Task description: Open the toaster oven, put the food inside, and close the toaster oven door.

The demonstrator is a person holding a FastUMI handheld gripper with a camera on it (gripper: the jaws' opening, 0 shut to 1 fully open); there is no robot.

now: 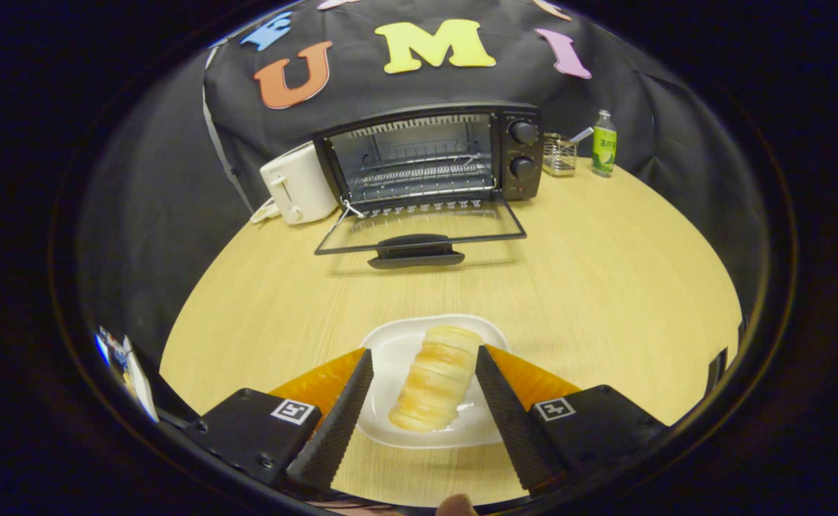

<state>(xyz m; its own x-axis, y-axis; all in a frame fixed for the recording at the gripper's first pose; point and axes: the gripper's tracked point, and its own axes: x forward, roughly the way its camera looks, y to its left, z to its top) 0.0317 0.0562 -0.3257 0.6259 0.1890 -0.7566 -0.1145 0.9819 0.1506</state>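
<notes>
In the gripper view a pale, ridged bread roll (436, 388), golden along its top, lies on a white plate (390, 344) between the fingers of the gripper (424, 357), which stand wide apart, seemingly not touching it. Beyond, on the table (605, 287), the oven (429, 154) stands with its door (419, 228) dropped flat.

- The plate (404, 337) is partly covered: both fingers of the gripper (424, 358), spread wide apart, hide its side rims, and the bread roll (436, 387) hides its middle.
- The white toaster (297, 183) is hidden on one side by the toaster oven (426, 154).
- The markings round the oven's two knobs (523, 149) are too small to tell.
- What lies in the wire basket (559, 155) cannot be made out.
- A fingertip (456, 506) below the fingers is cut off by the view's edge.
</notes>
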